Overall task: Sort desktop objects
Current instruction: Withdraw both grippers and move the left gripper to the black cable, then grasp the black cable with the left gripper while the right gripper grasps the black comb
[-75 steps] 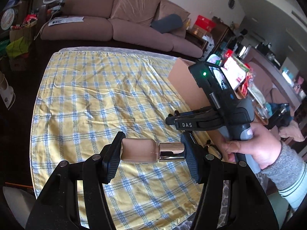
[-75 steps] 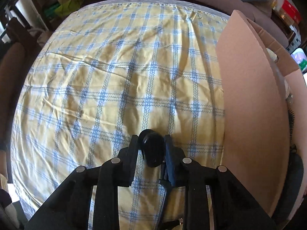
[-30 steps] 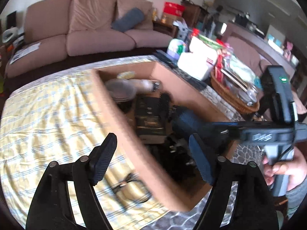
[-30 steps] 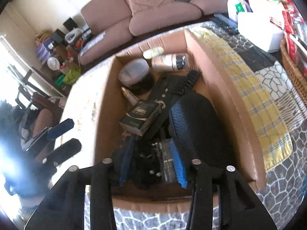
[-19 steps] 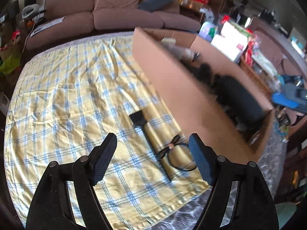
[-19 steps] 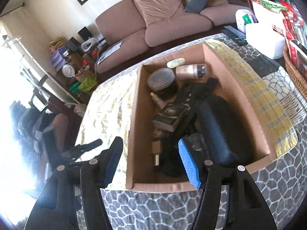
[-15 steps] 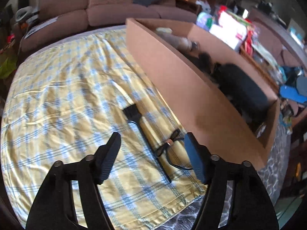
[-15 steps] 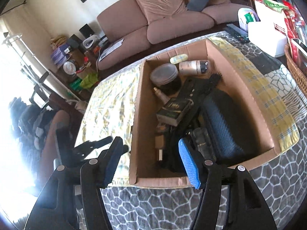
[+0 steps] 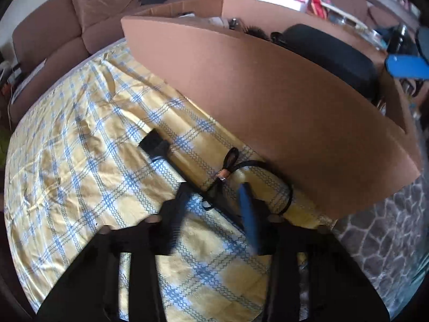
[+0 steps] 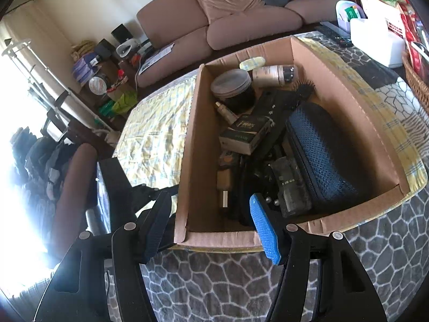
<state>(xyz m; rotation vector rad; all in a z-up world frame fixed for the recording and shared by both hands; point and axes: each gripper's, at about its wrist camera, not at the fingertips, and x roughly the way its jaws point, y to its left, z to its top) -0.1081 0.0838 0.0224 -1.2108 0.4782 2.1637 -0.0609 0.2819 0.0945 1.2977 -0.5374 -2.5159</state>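
**Going for the cable next**

Both grippers have let go of what they carried 2.5 seconds ago, and the left one has dropped low over the table. The left gripper (image 9: 214, 214) is open and holds nothing. It hangs just above the coiled black cable (image 9: 257, 179), which lies on the yellow checked cloth (image 9: 80, 147) right beside the wall of the cardboard box (image 9: 268, 102). A long black brush (image 9: 158, 147) lies next to the cable.

The right gripper (image 10: 211, 225) is open too, with nothing in it, and sits at the near end of the box, which is already full of things.

I think the cable is the next pick. 1 good way is to close on the tied part near the little band, so the loops do not spill. Keep the fingers off the brush and away from the box wall.
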